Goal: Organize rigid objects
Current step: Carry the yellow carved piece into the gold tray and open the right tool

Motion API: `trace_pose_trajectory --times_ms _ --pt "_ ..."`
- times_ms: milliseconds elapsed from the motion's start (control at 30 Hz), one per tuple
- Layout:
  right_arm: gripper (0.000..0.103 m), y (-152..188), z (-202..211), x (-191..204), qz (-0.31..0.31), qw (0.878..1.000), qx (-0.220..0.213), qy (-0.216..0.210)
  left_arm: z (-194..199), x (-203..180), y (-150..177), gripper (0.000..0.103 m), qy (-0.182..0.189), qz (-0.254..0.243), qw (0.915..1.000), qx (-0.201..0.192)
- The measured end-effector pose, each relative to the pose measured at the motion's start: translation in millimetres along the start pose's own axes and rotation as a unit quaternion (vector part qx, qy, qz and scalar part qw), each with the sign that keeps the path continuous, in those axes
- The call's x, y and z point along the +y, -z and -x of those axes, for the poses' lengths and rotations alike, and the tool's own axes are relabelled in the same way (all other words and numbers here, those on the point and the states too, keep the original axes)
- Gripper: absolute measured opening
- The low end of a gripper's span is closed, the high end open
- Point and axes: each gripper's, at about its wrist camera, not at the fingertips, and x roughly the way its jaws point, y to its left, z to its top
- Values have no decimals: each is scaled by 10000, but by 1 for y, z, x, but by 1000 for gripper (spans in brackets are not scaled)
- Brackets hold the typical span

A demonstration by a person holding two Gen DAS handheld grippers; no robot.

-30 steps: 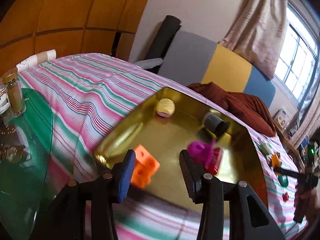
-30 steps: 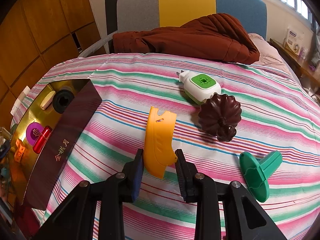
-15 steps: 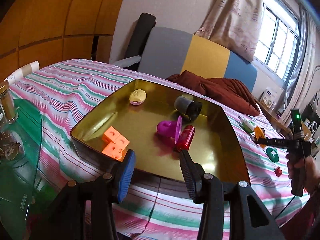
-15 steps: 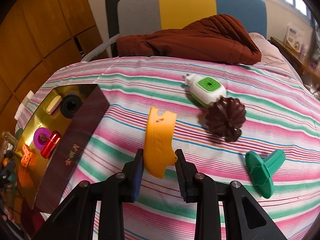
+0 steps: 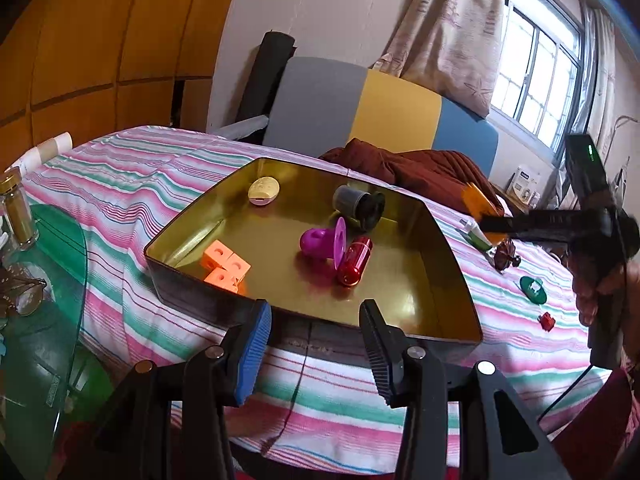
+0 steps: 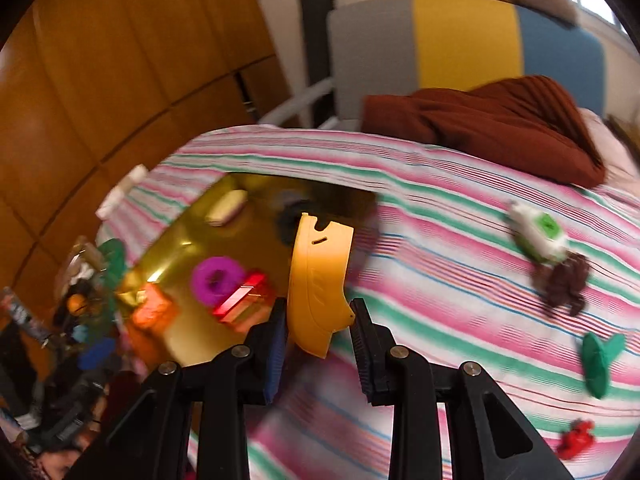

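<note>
Keeping the right gripper (image 6: 318, 320) clamped on the orange piece (image 6: 318, 280) till it's over the gold tin (image 5: 440, 240) seems smart, left gripper (image 5: 314, 344) half open, empty.

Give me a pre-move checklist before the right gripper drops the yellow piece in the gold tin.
1. Right gripper jaws shut on yellow piece: ok.
2. Piece clear of the bedspread: ok.
3. Piece over the gold tin: cannot tell, the right wrist view is blurred.
4. Free floor space in tin between purple toy and orange cubes: ok.
5. Left gripper open, empty, outside the tin's near wall: ok.
</note>
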Motion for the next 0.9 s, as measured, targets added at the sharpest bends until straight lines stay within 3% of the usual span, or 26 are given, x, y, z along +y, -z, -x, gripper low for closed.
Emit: trace_pose_trajectory --times_ms 200,400,900 --pt "31 1 -25 66 558 9973 258 -396 6 3 5 46 21 37 10000 -6" --pt "31 8 -57 115 1041 9909 666 -532 11 11 7 46 -8 126 9999 -33" --pt "31 21 -118 146 1340 9810 1326 -462 15 31 12 46 -161 425 9990 -22"
